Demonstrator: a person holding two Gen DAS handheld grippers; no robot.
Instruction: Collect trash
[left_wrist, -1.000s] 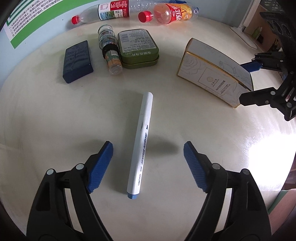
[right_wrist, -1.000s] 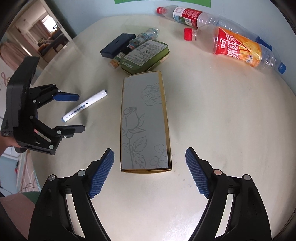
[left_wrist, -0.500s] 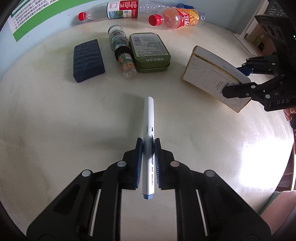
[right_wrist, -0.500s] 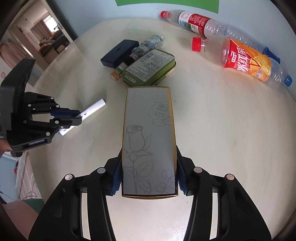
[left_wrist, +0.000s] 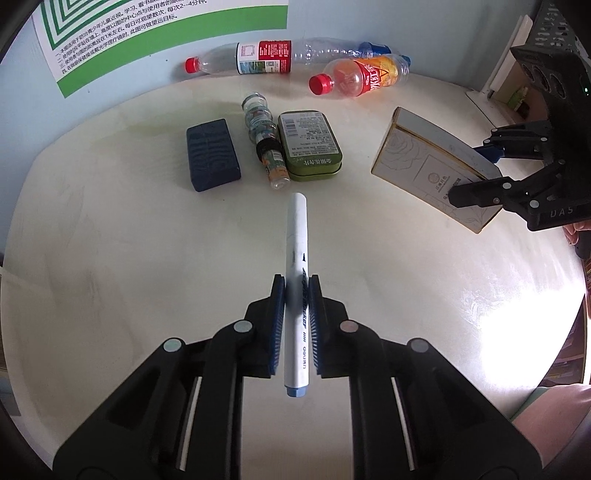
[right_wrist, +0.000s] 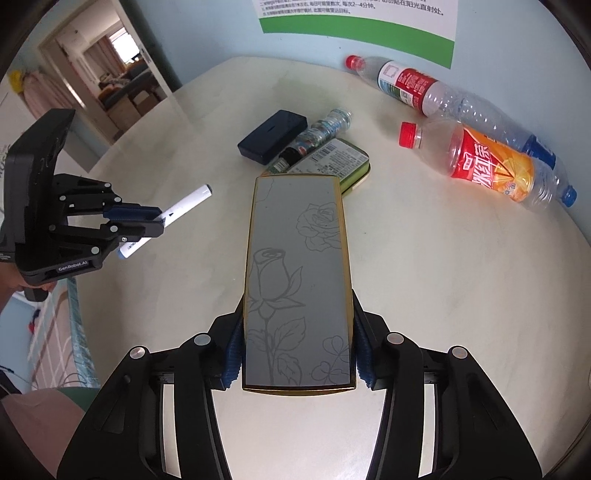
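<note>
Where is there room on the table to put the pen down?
The round cream table is bare in front of the dark blue case and under the left tool, which is holding the white marker pen. It is crowded by the green tin, small bottles and two plastic bottles.

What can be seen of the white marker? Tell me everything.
The white marker is a slim plastic-looking cylinder with dark lettering along its barrel and a light blue end pointing back toward the camera. The left gripper is shut on its rear half, blue pads pressing both sides. Its white tip points toward the green tin. In the right wrist view it appears raised off the table.
</note>
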